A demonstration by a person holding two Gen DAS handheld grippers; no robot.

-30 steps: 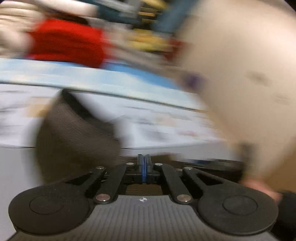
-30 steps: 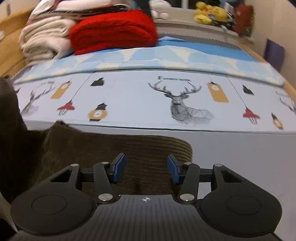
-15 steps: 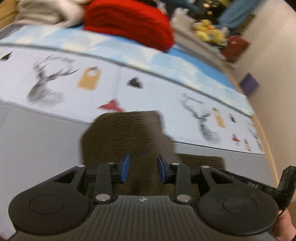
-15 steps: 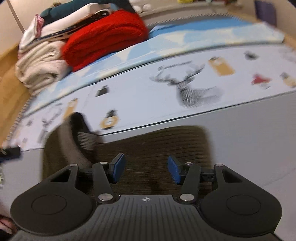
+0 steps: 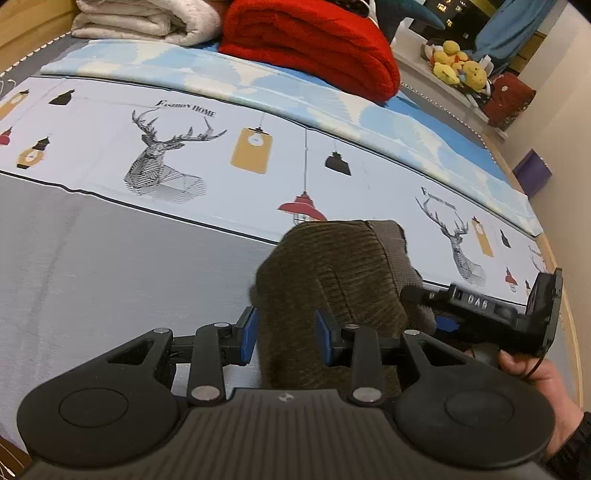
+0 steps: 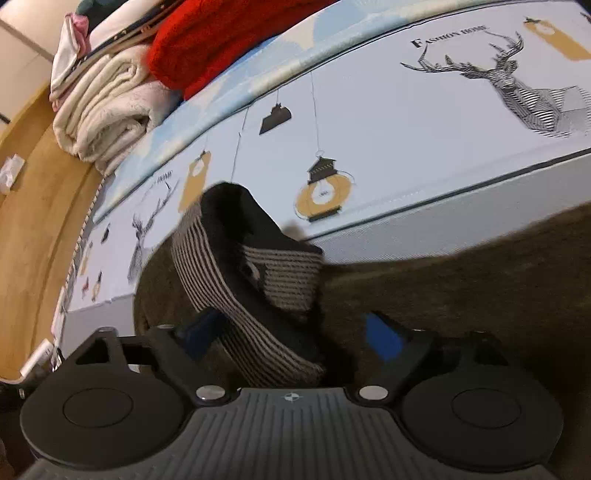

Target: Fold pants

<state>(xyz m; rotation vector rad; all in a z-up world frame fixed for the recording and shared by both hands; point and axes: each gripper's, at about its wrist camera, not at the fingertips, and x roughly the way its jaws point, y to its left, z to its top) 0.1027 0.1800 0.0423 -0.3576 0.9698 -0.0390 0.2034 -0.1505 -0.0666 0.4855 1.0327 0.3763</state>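
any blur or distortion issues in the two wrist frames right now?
Left wrist: sharp, with strong fisheye bending of the bedsheet stripes; the brown pants are crisp. Right wrist: motion-smeared near the lens, with the pants and striped waistband soft and the blue pads blurred; the deer print stays legible.

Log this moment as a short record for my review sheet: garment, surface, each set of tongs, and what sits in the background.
garment: brown corduroy pants, bunched, striped waistband standing up
surface: bed sheet with deer print, grey band nearer the cameras
left tongs: open, pants fabric between the pads, no squeeze visible
right tongs: open, jaws have just been opening, waistband between them
background: red blanket and cream blanket folded at the far edge of the bed
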